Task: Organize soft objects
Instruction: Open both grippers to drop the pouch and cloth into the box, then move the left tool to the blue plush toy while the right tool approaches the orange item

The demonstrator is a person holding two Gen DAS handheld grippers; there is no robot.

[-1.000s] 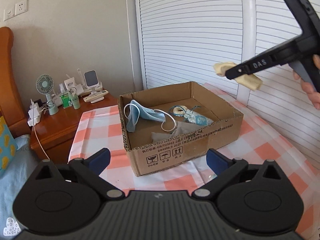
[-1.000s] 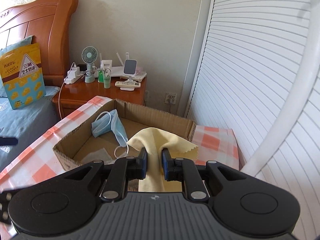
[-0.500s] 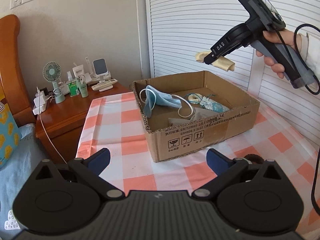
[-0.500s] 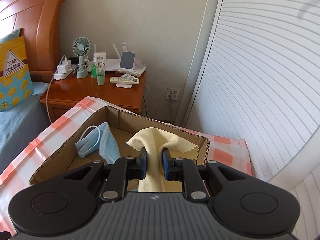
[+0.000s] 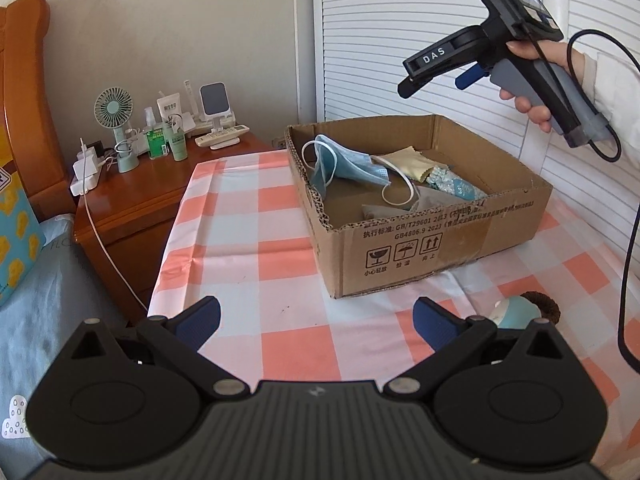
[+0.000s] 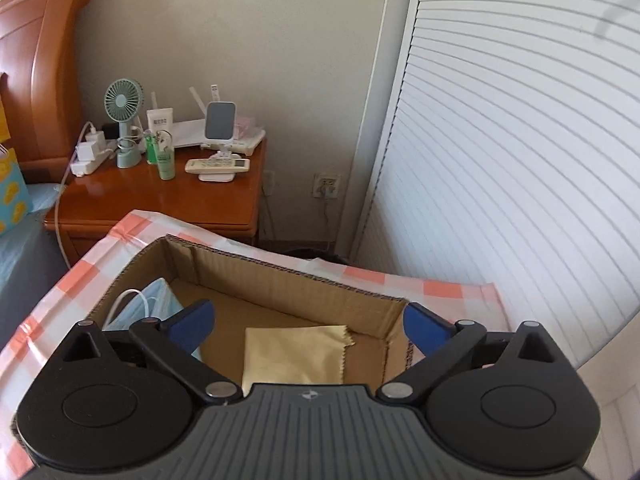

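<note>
A cardboard box (image 5: 440, 240) stands on the checkered table. In it lie a blue face mask (image 5: 348, 168), a yellow cloth (image 5: 412, 162), a sparkly blue item (image 5: 452, 184) and a grey cloth (image 5: 388, 210). My right gripper (image 6: 308, 316) is open and empty above the box's far corner, over the yellow cloth (image 6: 296, 354). From the left wrist view it (image 5: 436, 76) hovers above the box. My left gripper (image 5: 316, 320) is open and empty above the table's near edge. A light blue soft toy (image 5: 516, 312) and a brown hair tie (image 5: 544, 306) lie by its right finger.
A wooden nightstand (image 5: 132, 204) with a fan (image 5: 114, 114), bottles, chargers and a remote stands beyond the table on the left. The bed (image 5: 36, 300) is at far left. White louvered doors (image 5: 400, 40) rise behind the box. The right gripper's cable (image 5: 628, 240) hangs at right.
My right gripper opened and let go of the yellow cloth, which now lies flat in the box. The left gripper drew back from the box, bringing the toy and hair tie into view.
</note>
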